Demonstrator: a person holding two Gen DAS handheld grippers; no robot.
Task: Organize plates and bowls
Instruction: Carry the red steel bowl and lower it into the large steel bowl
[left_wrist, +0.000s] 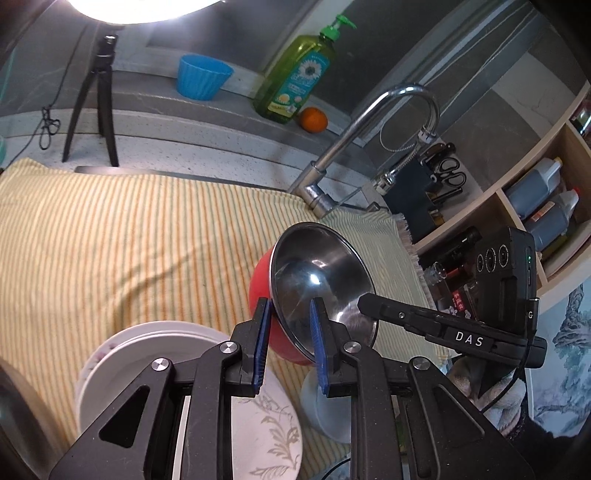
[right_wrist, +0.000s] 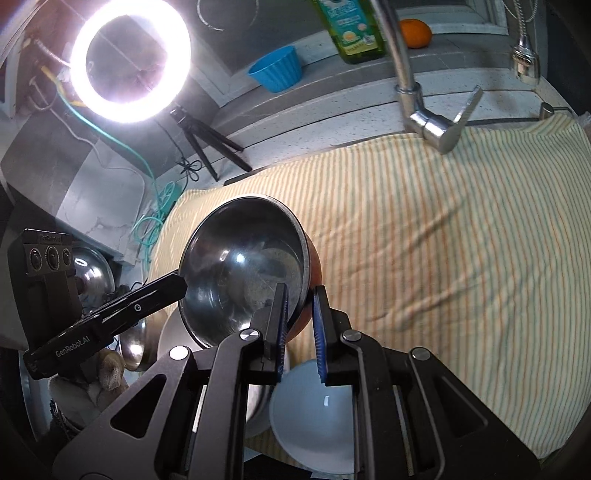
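Over the striped-cloth worktop (left_wrist: 110, 240), both tongs, left (left_wrist: 288, 339) and right (right_wrist: 301, 328), are clenching opposite rims of the tilted red steel-lined bowl (left_wrist: 321, 280), its mouth facing mid-frame.

striped cloth (left_wrist: 110, 236) bare, faucet (left_wrist: 369, 122) behind

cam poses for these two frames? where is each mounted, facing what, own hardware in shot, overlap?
Left wrist: on the left tool, angled down; its pads grip the rim of the red steel bowl; right tool enters at right.
Right wrist: on the right tool, angled down, clamping the bowl's opposite rim; left tool enters at left.
Shared: the bowl, striped cloth, faucet, blue cup, orange.
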